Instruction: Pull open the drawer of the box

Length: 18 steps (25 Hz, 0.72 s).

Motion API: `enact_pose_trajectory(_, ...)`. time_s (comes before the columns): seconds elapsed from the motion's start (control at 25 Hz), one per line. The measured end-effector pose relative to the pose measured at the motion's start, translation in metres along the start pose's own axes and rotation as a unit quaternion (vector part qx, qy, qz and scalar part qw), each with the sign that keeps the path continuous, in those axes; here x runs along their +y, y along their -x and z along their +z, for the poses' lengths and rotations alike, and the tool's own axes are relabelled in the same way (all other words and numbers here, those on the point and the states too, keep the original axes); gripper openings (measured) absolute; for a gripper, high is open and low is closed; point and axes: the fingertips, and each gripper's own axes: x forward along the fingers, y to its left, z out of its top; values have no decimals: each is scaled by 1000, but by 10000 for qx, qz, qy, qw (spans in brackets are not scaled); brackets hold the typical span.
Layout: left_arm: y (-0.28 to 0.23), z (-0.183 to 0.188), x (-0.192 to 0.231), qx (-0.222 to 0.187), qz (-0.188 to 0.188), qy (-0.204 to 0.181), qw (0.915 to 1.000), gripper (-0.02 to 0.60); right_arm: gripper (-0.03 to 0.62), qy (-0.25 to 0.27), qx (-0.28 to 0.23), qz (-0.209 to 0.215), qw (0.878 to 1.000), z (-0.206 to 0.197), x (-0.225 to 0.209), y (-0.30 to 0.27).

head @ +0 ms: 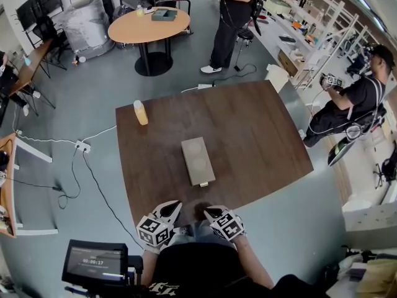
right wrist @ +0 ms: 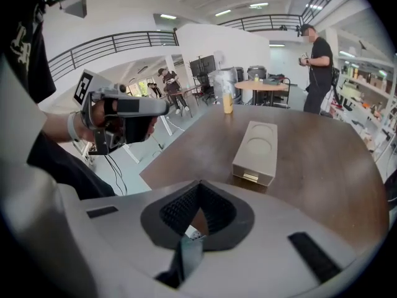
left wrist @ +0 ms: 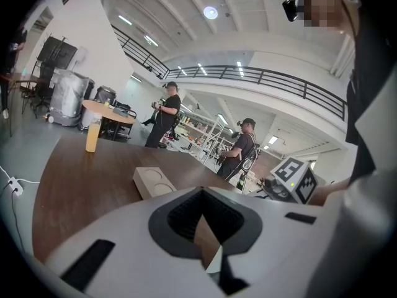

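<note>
"Dark brown wood, that's the desk (head: pixel 260 135) in front of the person. What sits on it?"

"A pale beige box (head: pixel 197 160), long and low. It lies near the middle of the desk with one short end turned toward the person. Two round hollows are pressed into its top."

"And the drawer?"

"The drawer (right wrist: pixel 251 177) is in that near end, with a small metal pull on its front. It sits flush with the box, fully closed."

"Where are the grippers?"

"Both are at the desk's near edge, apart from the box and touching nothing. The left gripper (head: pixel 169 210) is a little to the left of the box's line, and the right gripper (head: pixel 213 212) is close beside it."

"Their jaws?"

"On each gripper the jaws are pressed together at the tips, with nothing between them."

"Anything else?"

"A bottle (head: pixel 141 112) of orange liquid stands upright toward the desk's far left corner, well apart from the box. Beyond the desk a person (head: pixel 229 17) stands beside a round table (head: pixel 149 23)."
</note>
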Motion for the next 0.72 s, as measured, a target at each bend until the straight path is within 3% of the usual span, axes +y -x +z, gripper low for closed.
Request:
enact_pose_trajectory(0.28,-14,10,6,33,26,-28,10000,5,-12,-494,-286,1,9984,4,-27,-7)
enact_pose_trajectory(0.72,-29,14,10,181,88,1,9998,5,-12,-918,-264,114,9954,8,-55,-18)
